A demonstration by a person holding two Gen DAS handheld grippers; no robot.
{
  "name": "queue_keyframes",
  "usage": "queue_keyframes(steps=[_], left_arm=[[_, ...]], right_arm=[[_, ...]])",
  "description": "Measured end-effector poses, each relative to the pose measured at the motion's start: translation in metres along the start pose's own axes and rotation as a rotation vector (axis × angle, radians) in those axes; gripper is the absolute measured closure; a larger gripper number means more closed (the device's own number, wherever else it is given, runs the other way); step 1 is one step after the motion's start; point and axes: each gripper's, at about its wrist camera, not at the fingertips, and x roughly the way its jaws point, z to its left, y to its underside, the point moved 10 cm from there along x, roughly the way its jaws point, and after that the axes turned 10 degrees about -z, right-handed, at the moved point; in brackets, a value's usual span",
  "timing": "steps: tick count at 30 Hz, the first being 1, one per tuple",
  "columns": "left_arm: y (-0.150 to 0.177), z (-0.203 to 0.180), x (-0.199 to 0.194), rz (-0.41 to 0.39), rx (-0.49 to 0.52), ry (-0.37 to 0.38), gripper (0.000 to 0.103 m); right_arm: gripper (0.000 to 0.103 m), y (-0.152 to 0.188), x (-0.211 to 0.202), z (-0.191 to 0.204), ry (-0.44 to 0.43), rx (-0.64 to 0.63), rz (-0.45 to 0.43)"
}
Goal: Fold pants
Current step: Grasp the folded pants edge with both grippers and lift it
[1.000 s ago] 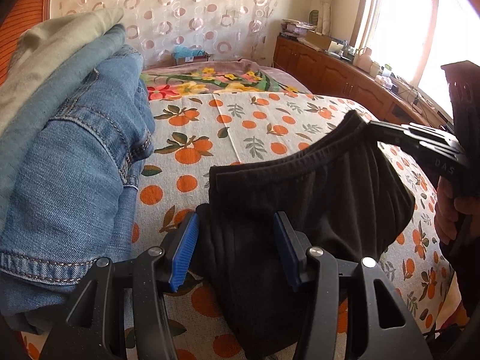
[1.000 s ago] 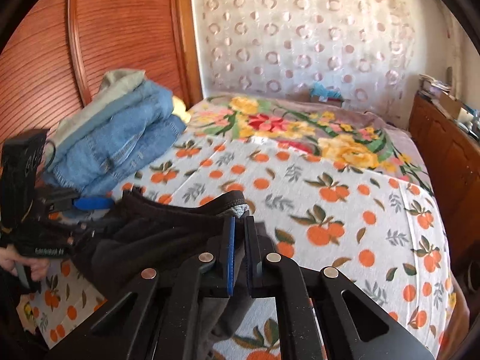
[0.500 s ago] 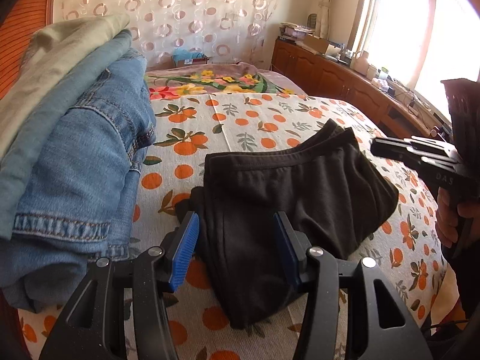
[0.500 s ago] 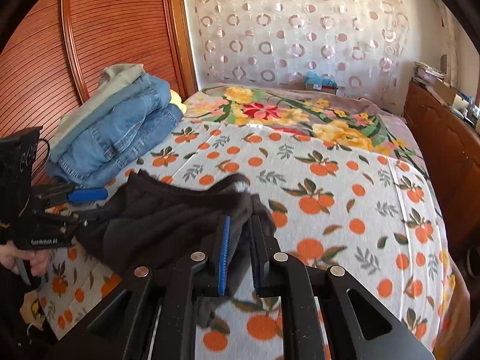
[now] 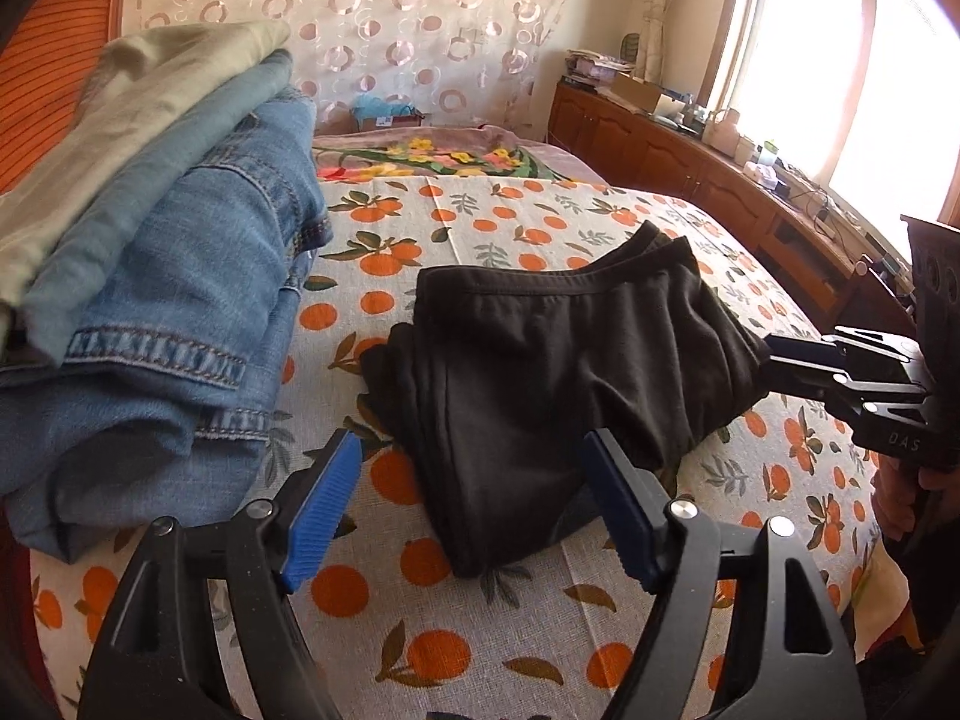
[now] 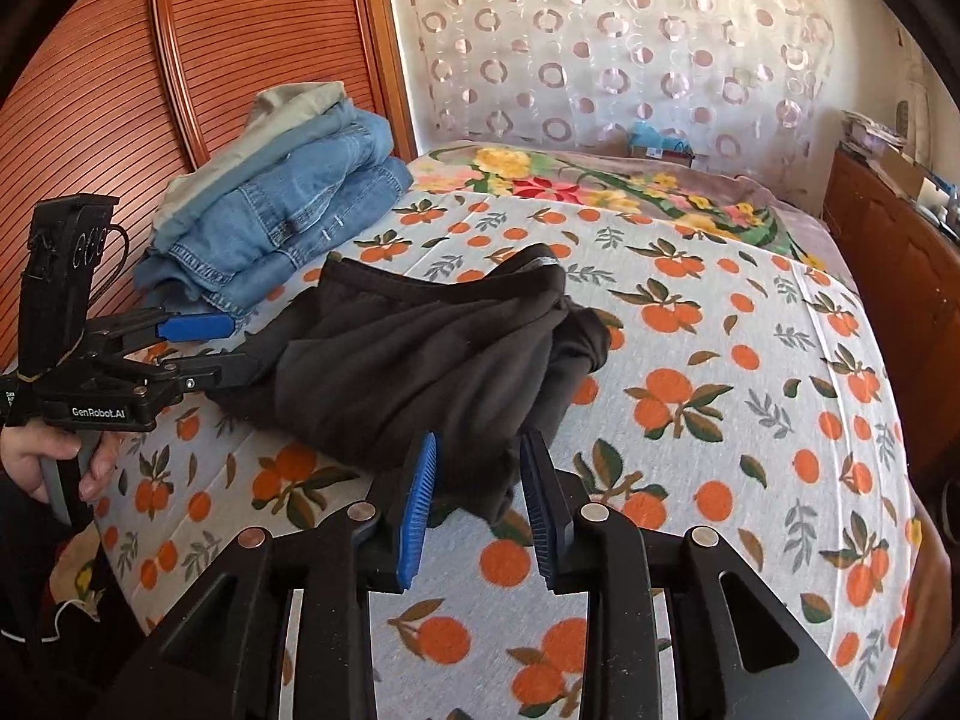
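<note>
Both grippers, left [image 5: 471, 501] and right [image 6: 477, 504], have just opened, jaws apart, releasing the pants [image 5: 558, 372], apparently folded, on the bed [image 5: 528, 630].

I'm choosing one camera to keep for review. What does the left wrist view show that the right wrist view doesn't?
Only the left wrist view shows the bright window and the cluttered top of the wooden cabinet beneath it.

Only the right wrist view shows the slatted wooden headboard and the hand gripping the left claw's handle.

Both show the folded black pants lying on the orange-print sheet, the stack of folded jeans, and both claws, left and right, open after just releasing the pants.
</note>
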Motion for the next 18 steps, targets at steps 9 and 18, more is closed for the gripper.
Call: queue_keyframes(steps=[9,18], left_arm=[[0.019,0.000,-0.005,0.039,0.033,0.002,0.040],[0.026,0.000,0.005,0.066,0.044,0.022,0.065]], right_arm=[[0.073,0.012,0.004,0.006,0.002,-0.026,0.035],[0.073,0.022,0.013,0.005,-0.014,-0.047,0.093]])
